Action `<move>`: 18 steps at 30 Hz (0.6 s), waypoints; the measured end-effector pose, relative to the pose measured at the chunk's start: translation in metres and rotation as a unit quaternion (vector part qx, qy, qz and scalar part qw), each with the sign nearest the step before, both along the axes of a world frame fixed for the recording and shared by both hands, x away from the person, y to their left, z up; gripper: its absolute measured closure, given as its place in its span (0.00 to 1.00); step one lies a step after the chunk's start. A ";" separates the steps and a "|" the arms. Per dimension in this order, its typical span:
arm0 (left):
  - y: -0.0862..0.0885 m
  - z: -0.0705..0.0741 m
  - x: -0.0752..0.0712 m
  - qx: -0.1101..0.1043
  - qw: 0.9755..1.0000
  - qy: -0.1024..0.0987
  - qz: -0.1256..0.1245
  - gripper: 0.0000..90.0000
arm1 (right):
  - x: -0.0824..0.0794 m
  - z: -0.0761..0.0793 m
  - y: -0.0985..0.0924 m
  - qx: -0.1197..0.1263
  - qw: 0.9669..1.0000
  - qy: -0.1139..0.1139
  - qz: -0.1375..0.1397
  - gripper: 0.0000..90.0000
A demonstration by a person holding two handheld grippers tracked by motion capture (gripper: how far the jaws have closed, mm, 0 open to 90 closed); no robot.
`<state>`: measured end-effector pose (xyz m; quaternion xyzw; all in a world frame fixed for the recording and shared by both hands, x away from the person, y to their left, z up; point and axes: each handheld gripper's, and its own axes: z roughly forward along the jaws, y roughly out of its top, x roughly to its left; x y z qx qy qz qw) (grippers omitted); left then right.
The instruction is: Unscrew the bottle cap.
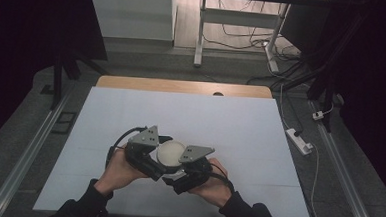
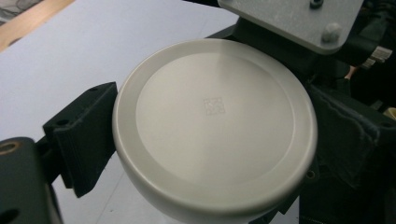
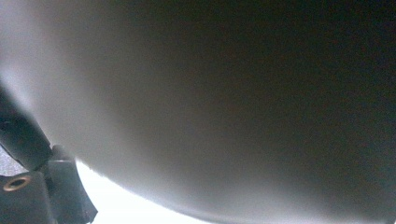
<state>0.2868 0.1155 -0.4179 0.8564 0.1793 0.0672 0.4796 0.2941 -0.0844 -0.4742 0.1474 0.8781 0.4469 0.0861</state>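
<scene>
Where the two black jaws of the left gripper (image 2: pixel 205 140) rise in the left gripper view, they are seen pressed against opposite sides of a white round container (image 2: pixel 215 121), one at its left flank and one at its right; the left gripper is thus clamped on the container's body.

Item, white round container: a smooth, pale, disc-topped piece with a raised rim and a small square mark moulded at the centre of its top. It is held above the white table cover (image 1: pixel 230 120), near the table's front edge, between the two hands. Its body curves under below the rim; whether the top is a separate lid cannot be told.

Item, right gripper (image 1: pixel 180 175): set close against the container from the person's right, its grey three-cornered plate overhanging the container's edge in the high view. In the right gripper view the pale curved wall (image 3: pixel 210 102) sits very close to the lens, out of focus, with one jaw visible at lower left. Whether these jaws are closed on the container or merely beside it cannot be told.

Item, hands: the left hand (image 1: pixel 120 170) and right hand (image 1: pixel 214 184) are wrapped around the gripper bodies, dark sleeves entering from below.

Judgement: the body is probably steadied from one side so that the other gripper may take or turn the top.

Item, surroundings: a wooden table edge (image 1: pixel 182 86) beyond the cover, and a power strip (image 1: pixel 299 140) on the floor at right.
</scene>
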 end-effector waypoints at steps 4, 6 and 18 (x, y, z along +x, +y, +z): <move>0.003 0.003 -0.001 0.008 1.000 -0.009 0.005 0.09 | 0.000 0.000 0.000 -0.001 1.000 -0.001 -0.001 0.07; 0.005 0.004 -0.001 0.011 1.000 -0.013 0.011 0.09 | 0.001 0.000 -0.001 -0.001 1.000 0.000 -0.002 0.07; 0.024 0.008 0.000 0.005 0.999 -0.017 0.036 0.09 | 0.006 0.000 -0.007 -0.003 1.000 -0.004 -0.016 0.07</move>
